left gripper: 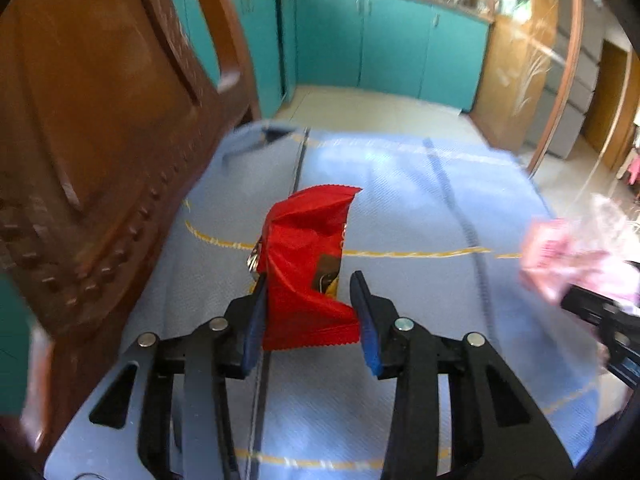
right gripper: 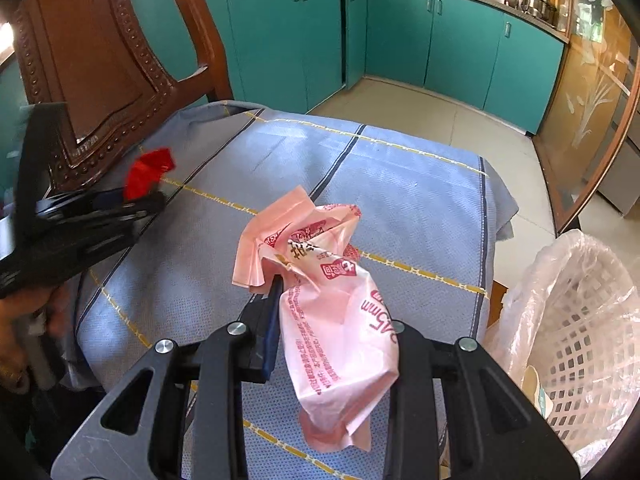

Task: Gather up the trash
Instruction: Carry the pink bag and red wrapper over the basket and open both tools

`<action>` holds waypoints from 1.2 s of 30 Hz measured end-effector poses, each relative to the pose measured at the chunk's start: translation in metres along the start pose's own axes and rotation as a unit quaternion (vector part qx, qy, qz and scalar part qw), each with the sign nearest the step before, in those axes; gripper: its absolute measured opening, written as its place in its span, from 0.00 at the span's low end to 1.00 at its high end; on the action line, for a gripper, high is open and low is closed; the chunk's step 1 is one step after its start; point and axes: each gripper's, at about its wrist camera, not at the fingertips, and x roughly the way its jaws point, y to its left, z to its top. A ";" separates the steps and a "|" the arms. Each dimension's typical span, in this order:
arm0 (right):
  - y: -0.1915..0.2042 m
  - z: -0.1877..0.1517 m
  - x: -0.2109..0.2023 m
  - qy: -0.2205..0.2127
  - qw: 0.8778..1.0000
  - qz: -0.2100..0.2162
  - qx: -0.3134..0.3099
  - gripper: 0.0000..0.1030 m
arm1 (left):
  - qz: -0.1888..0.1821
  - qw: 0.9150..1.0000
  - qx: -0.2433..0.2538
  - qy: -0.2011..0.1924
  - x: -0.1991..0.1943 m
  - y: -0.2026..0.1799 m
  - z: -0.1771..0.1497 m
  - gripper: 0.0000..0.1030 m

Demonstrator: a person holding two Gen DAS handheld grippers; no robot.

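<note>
My left gripper [left gripper: 310, 296] is shut on a crumpled red wrapper [left gripper: 308, 252] and holds it above the blue cloth-covered table [left gripper: 400, 184]. My right gripper [right gripper: 332, 308] is shut on a pink plastic wrapper [right gripper: 340, 320] with red print, also above the cloth. The right finger is hidden behind the pink wrapper. In the right wrist view the left gripper [right gripper: 148, 200] with the red wrapper [right gripper: 150, 172] is at the left. In the left wrist view the right gripper [left gripper: 576, 300] with the pink wrapper [left gripper: 568, 256] is at the right edge.
A white lattice waste basket [right gripper: 580, 332] lined with a clear bag stands on the floor to the right of the table. A carved wooden chair back [left gripper: 100, 128] rises at the left. Teal kitchen cabinets [right gripper: 400, 28] line the far wall. A glass door [right gripper: 592, 92] is at right.
</note>
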 end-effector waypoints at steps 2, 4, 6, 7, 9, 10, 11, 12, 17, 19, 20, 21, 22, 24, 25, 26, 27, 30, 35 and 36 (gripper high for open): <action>0.000 0.000 -0.002 -0.004 1.000 -0.003 0.003 0.30 | -0.010 1.000 0.008 -0.020 -0.022 -0.008 -0.003 0.40; -0.001 0.000 -0.005 -0.010 1.000 -0.010 0.005 0.30 | -0.017 0.999 0.014 -0.034 -0.036 -0.016 -0.004 0.40; -0.002 0.000 -0.010 -0.019 1.000 -0.017 0.006 0.30 | -0.022 0.998 0.024 -0.052 -0.052 -0.026 -0.006 0.40; -0.002 0.000 -0.012 -0.023 1.000 -0.020 0.007 0.30 | -0.023 0.997 0.030 -0.061 -0.059 -0.030 -0.006 0.40; -0.004 0.000 -0.019 -0.034 0.999 -0.029 0.008 0.30 | -0.023 0.996 0.038 -0.078 -0.070 -0.038 -0.008 0.40; -0.005 -0.001 -0.023 -0.040 0.999 -0.033 0.010 0.30 | -0.026 0.995 0.040 -0.085 -0.075 -0.041 -0.008 0.40; -0.007 -0.001 -0.028 -0.048 0.998 -0.037 0.015 0.30 | -0.030 0.995 0.039 -0.090 -0.080 -0.043 -0.009 0.40; -0.010 -0.001 -0.032 -0.055 0.998 -0.040 0.018 0.30 | -0.033 0.994 0.035 -0.099 -0.087 -0.045 -0.009 0.40; -0.022 -0.005 -0.066 -0.101 0.992 -0.059 0.040 0.30 | -0.033 0.989 0.029 -0.142 -0.110 -0.051 -0.014 0.41; -0.026 -0.008 -0.079 -0.120 0.990 -0.066 0.045 0.30 | -0.037 0.988 0.026 -0.147 -0.113 -0.054 -0.014 0.41; -0.028 -0.009 -0.085 -0.127 0.988 -0.070 0.047 0.30 | -0.038 0.988 0.026 -0.148 -0.116 -0.056 -0.016 0.41; -0.032 -0.012 -0.091 -0.133 0.987 -0.073 0.052 0.30 | -0.040 0.987 0.029 -0.150 -0.118 -0.059 -0.017 0.41; -0.035 -0.014 -0.094 -0.136 0.986 -0.074 0.056 0.30 | -0.042 0.987 0.031 -0.152 -0.117 -0.062 -0.016 0.41; -0.044 -0.019 -0.102 -0.142 0.984 -0.082 0.065 0.30 | -0.049 0.986 0.040 -0.153 -0.119 -0.072 -0.016 0.41; -0.048 -0.021 -0.106 -0.144 0.983 -0.088 0.069 0.30 | -0.053 0.986 0.042 -0.153 -0.118 -0.074 -0.016 0.41; -0.054 -0.024 -0.111 -0.148 0.982 -0.093 0.075 0.30 | -0.058 0.985 0.046 -0.154 -0.119 -0.079 -0.016 0.41; -0.061 -0.028 -0.115 -0.150 0.980 -0.098 0.084 0.30 | -0.066 0.984 0.051 -0.155 -0.122 -0.085 -0.016 0.41; -0.090 -0.040 -0.130 -0.157 0.973 -0.122 0.118 0.30 | -0.107 0.982 0.060 -0.147 -0.124 -0.104 -0.015 0.41; -0.155 -0.072 -0.154 -0.147 0.952 -0.162 0.212 0.30 | -0.211 0.967 0.082 -0.114 -0.115 -0.159 0.001 0.41; -0.165 -0.078 -0.156 -0.143 0.948 -0.166 0.229 0.30 | -0.237 0.960 0.096 -0.109 -0.112 -0.181 0.006 0.41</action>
